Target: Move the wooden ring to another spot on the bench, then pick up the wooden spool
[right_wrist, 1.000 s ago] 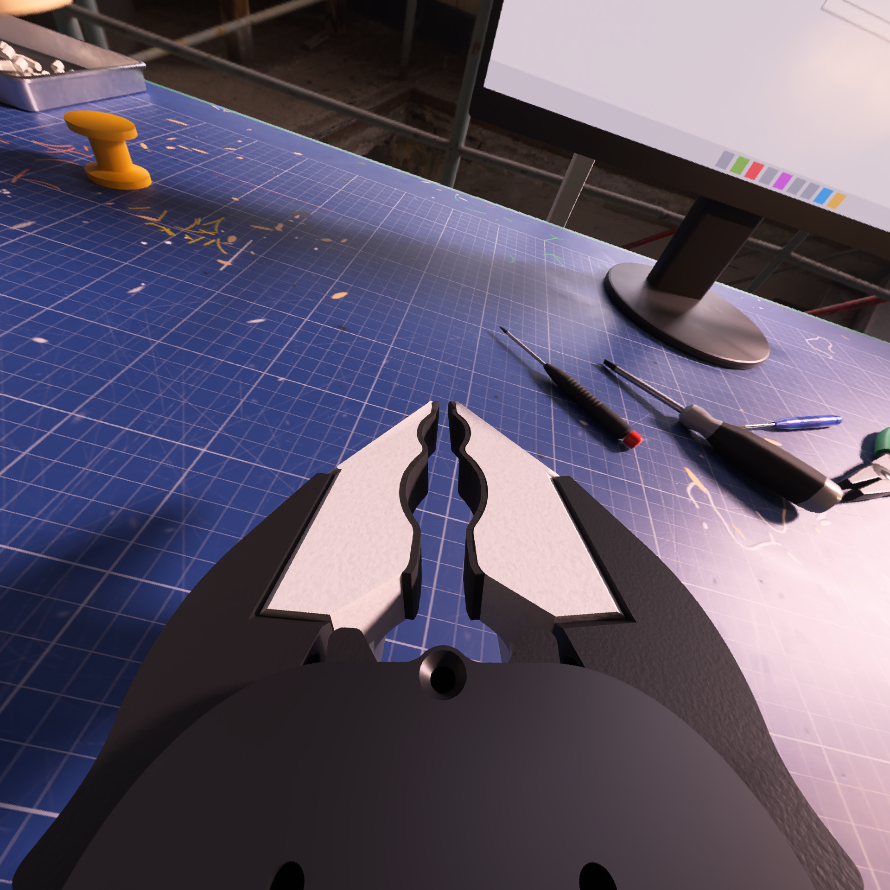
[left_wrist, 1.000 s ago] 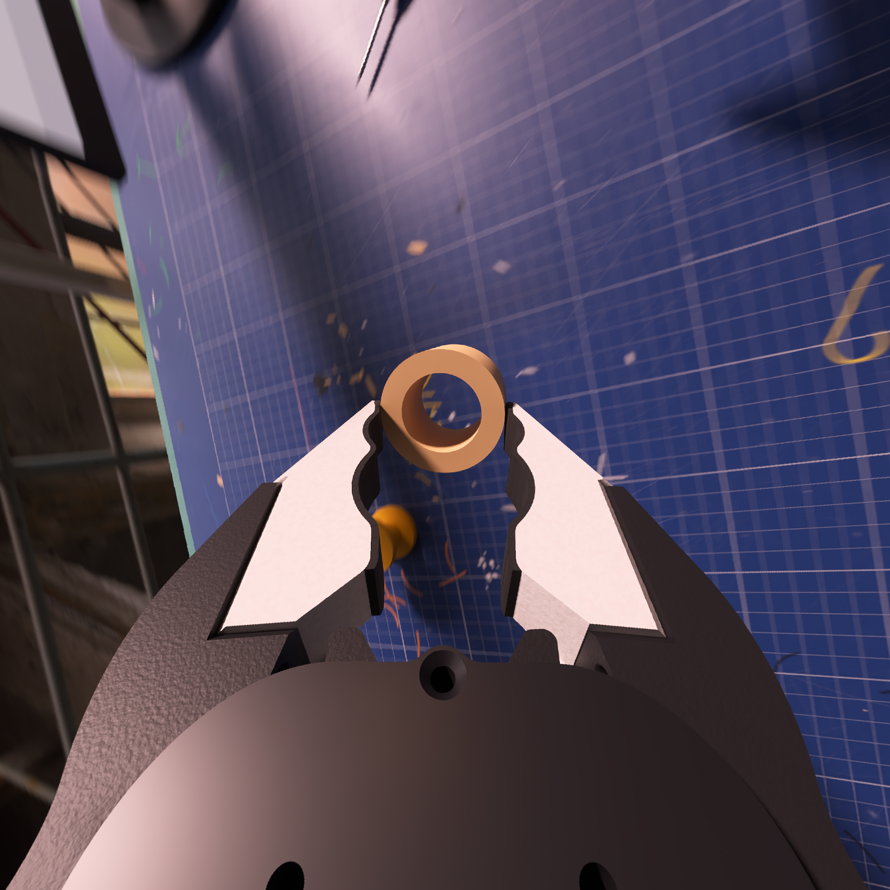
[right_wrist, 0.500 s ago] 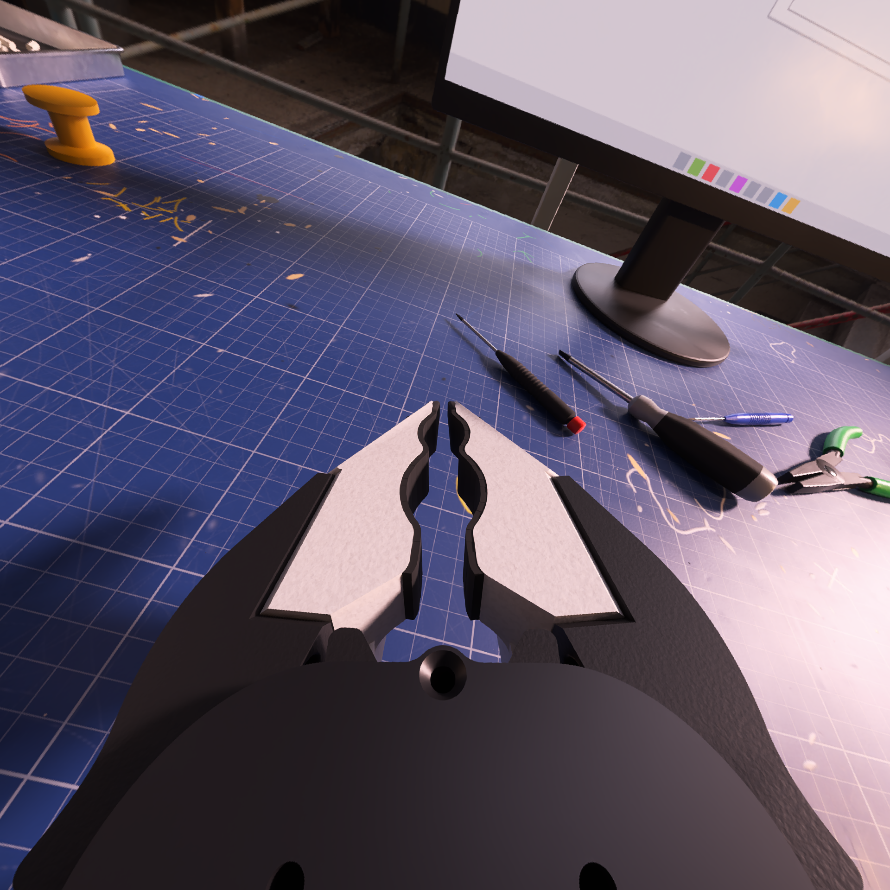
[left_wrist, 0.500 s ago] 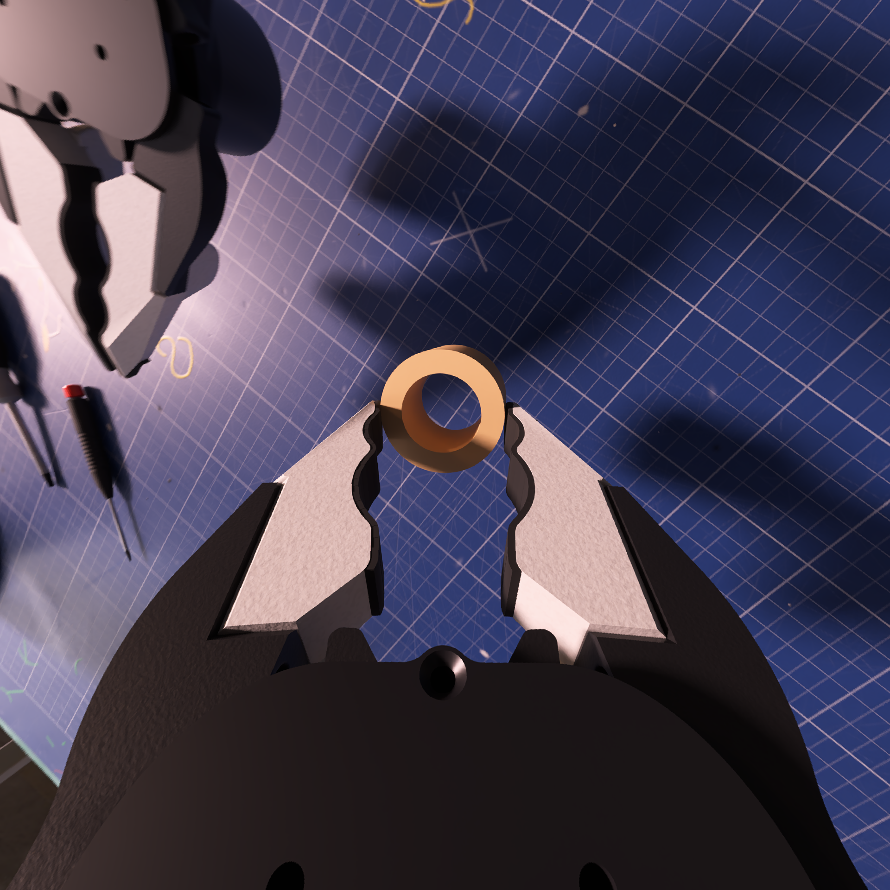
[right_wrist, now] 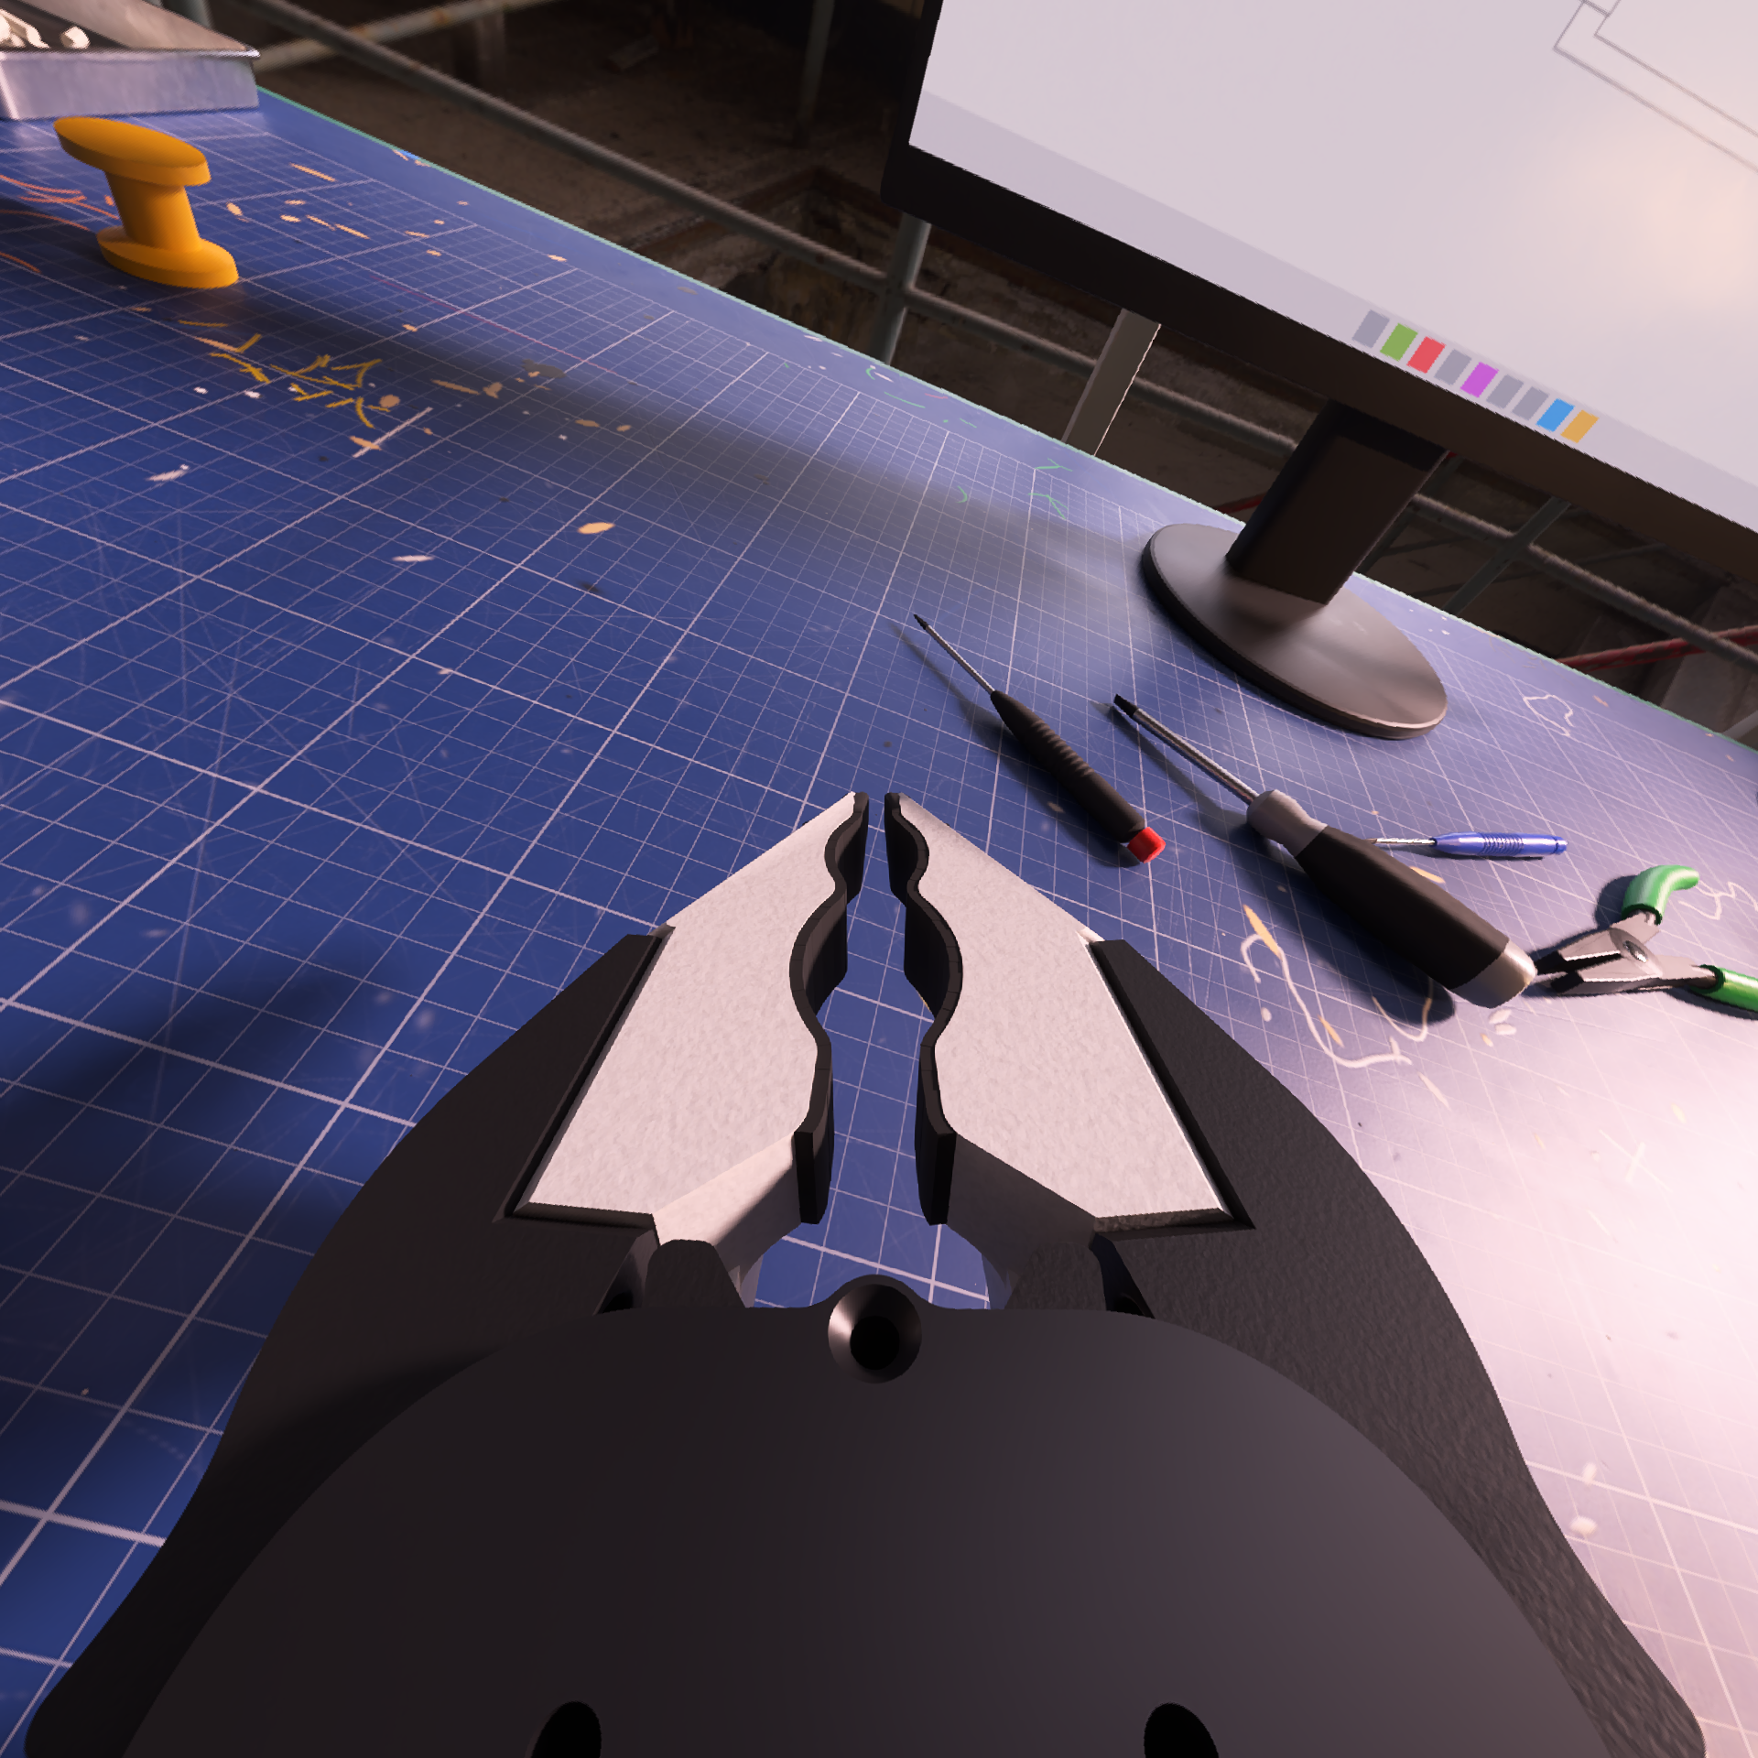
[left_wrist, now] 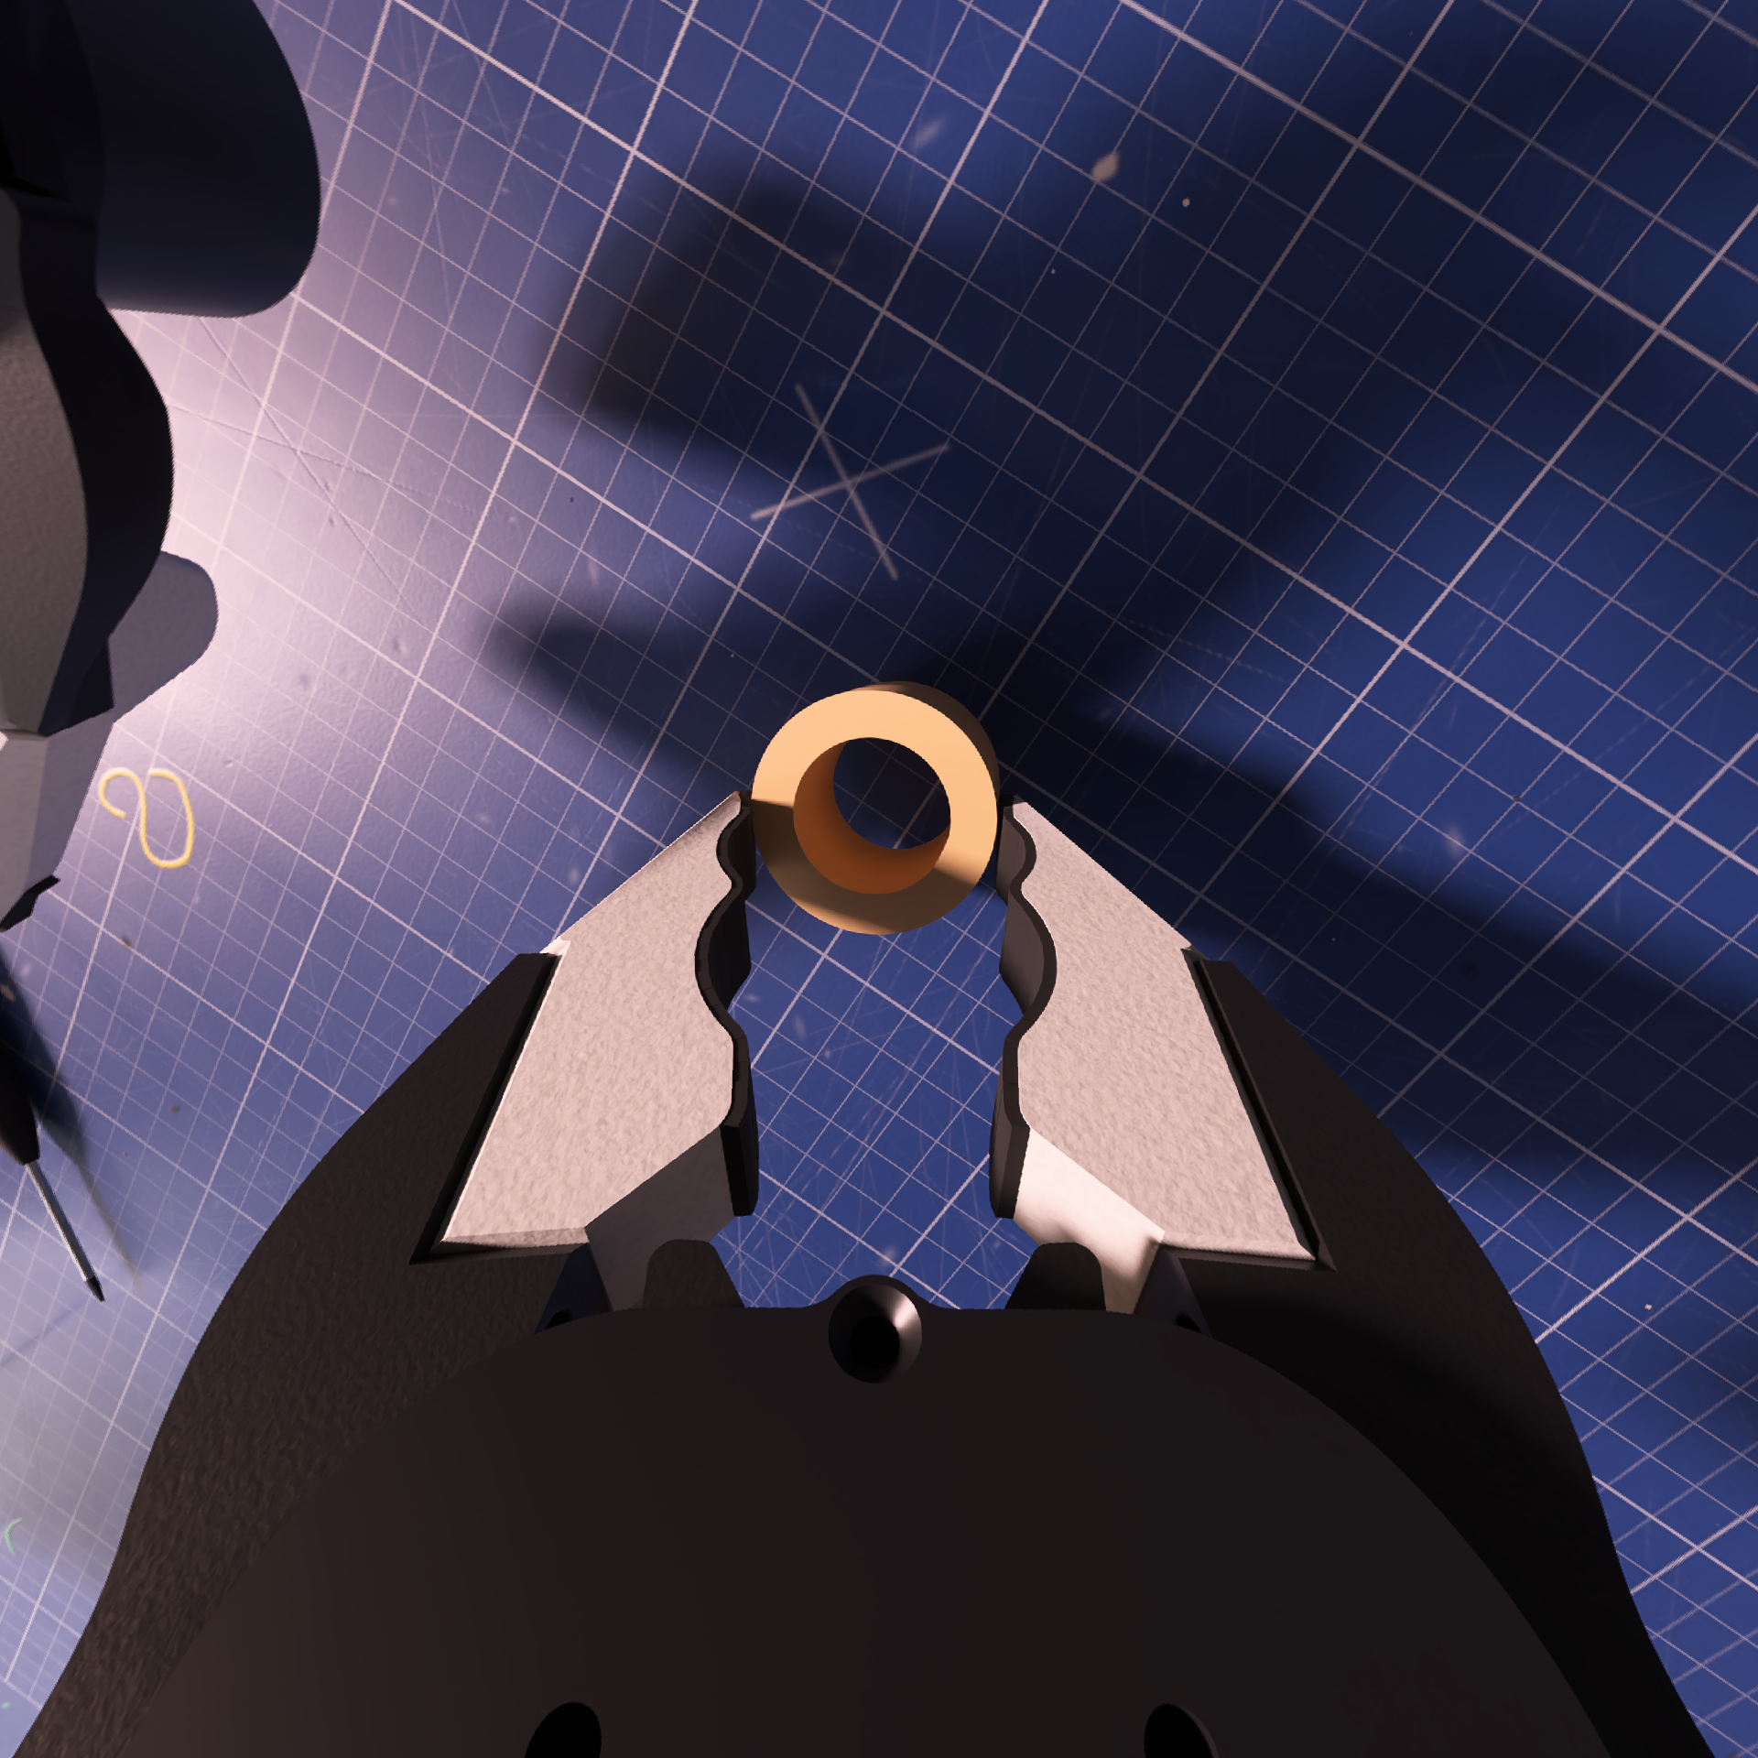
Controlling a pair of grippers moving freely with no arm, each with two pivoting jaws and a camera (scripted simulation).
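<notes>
My left gripper (left_wrist: 873,809) is shut on the wooden ring (left_wrist: 972,809), a light tan ring pinched between the fingertips and held above the blue cutting mat (left_wrist: 1332,476). My right gripper (right_wrist: 875,804) is shut and empty, low over the mat (right_wrist: 380,761); its body also shows at the left edge of the left wrist view (left_wrist: 57,476). The wooden spool (right_wrist: 147,205), orange-yellow with two flanges, stands upright on the mat at the far left of the right wrist view, well away from both grippers.
A monitor (right_wrist: 1379,143) on a round base (right_wrist: 1303,637) stands at the back right. Two screwdrivers (right_wrist: 1056,747) (right_wrist: 1351,866), a blue pen (right_wrist: 1494,843) and green-handled pliers (right_wrist: 1655,951) lie beside it. A metal tray (right_wrist: 124,67) sits behind the spool. A screwdriver tip (left_wrist: 57,1227) shows left.
My left gripper has carried the ring away from the spool and mat edge to the mat's middle, closer to the right gripper. The right gripper has shifted slightly; it stays shut.
</notes>
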